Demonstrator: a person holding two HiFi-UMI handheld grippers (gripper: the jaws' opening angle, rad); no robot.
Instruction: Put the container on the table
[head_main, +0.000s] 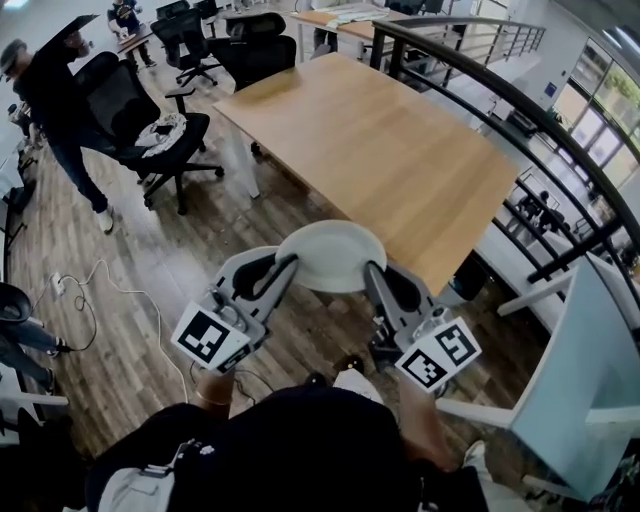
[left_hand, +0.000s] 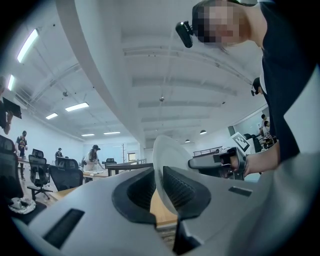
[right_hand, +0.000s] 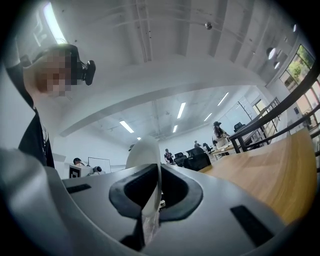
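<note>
The container (head_main: 330, 255) is carried in the air, just off the table's (head_main: 380, 140) near edge. Opposite rims are pinched by the left gripper (head_main: 285, 272) and right gripper (head_main: 372, 275). Setting down is not yet done.

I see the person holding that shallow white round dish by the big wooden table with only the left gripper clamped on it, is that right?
Not quite: both grippers clamp it. The left gripper grips one side of the shallow white round dish and the right gripper the opposite side, by the big wooden table. The right gripper view shows its jaws shut on the rim.
</note>
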